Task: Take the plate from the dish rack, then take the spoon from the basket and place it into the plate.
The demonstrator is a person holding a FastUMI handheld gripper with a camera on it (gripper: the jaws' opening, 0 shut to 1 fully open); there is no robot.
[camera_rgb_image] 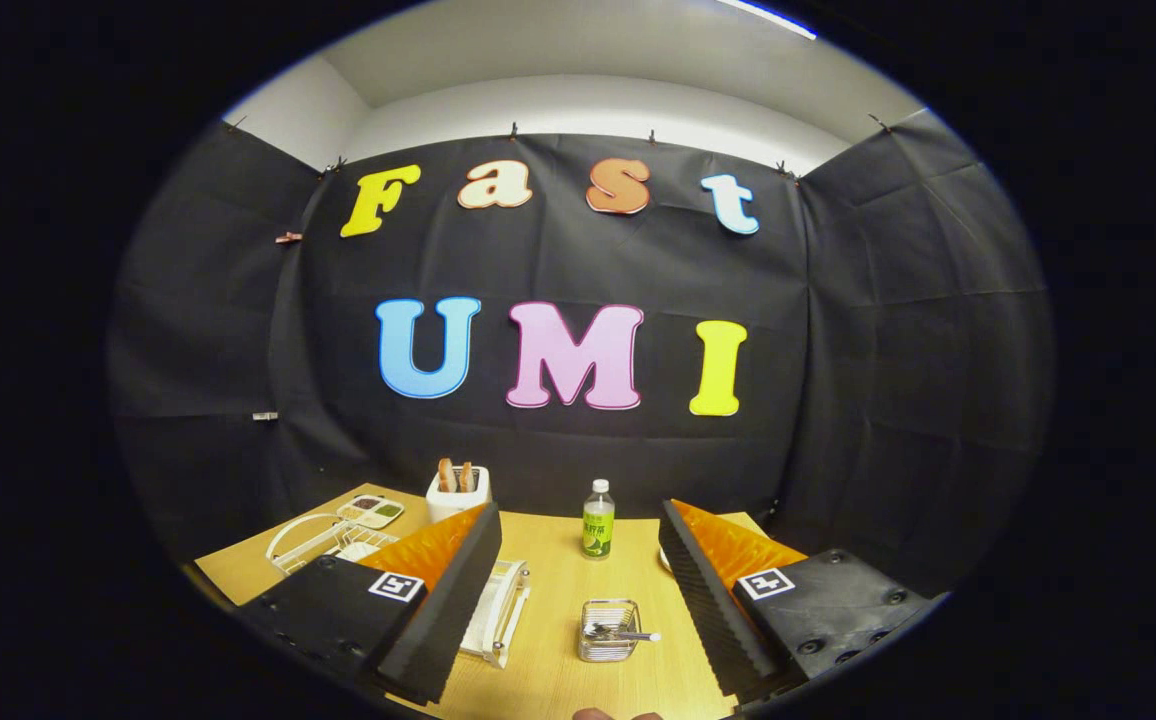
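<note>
The gripper [578, 600] is wide open, holding nothing. The plate [500, 610] stands in the dish rack [318, 540] by the left finger — hard, smooth, breakable. Pinch its rim. The spoon [623, 634] lies in the basket [606, 648].

Shiny wire-metal basket [608, 629], matt wood table [558, 570], ribbed black claw [578, 600] open

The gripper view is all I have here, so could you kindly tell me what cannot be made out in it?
- Dish rack: largely hidden behind the left finger of the open claw; whether it holds the plate cannot be told.
- Spoon in the wire basket: too small to tell its bowl.
- Tray beside the toaster: contents too small.
- Bottle: label unreadable.
</note>
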